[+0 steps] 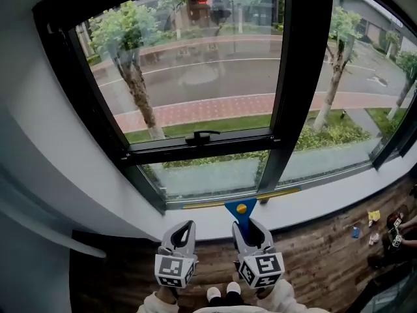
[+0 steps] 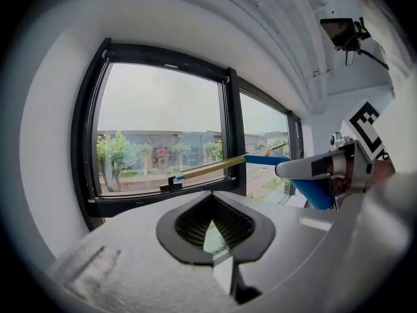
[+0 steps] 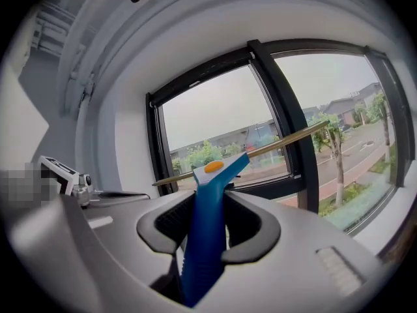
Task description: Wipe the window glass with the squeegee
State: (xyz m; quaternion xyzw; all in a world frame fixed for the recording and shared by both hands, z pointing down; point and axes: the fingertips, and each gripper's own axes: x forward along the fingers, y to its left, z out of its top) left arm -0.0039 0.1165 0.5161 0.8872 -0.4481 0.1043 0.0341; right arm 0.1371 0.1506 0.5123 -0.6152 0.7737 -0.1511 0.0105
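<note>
right hand-held gripper [image 1: 249, 231]: clamped on the blue handle of the squeegee [image 1: 242, 212], nothing else held
left hand-held gripper [image 1: 185, 231]: jaws together, empty, just beside the right one at its 9 o'clock
squeegee place: handle upright at 6 o'clock of the head view, blade across the bottom edge of the lower pane by the sill; contact with the glass can't be told
window glass [image 1: 195, 70]: fills 12 o'clock, upper pane untouched by the blade
risk 1: handle may twist in the jaws when pressed on the glass, since only one gripper holds it
risk 2: uneven blade pressure likely leaves streaks
risk 3: window latch [image 1: 201, 136] at 12 o'clock of the blade could snag an upward stroke
</note>
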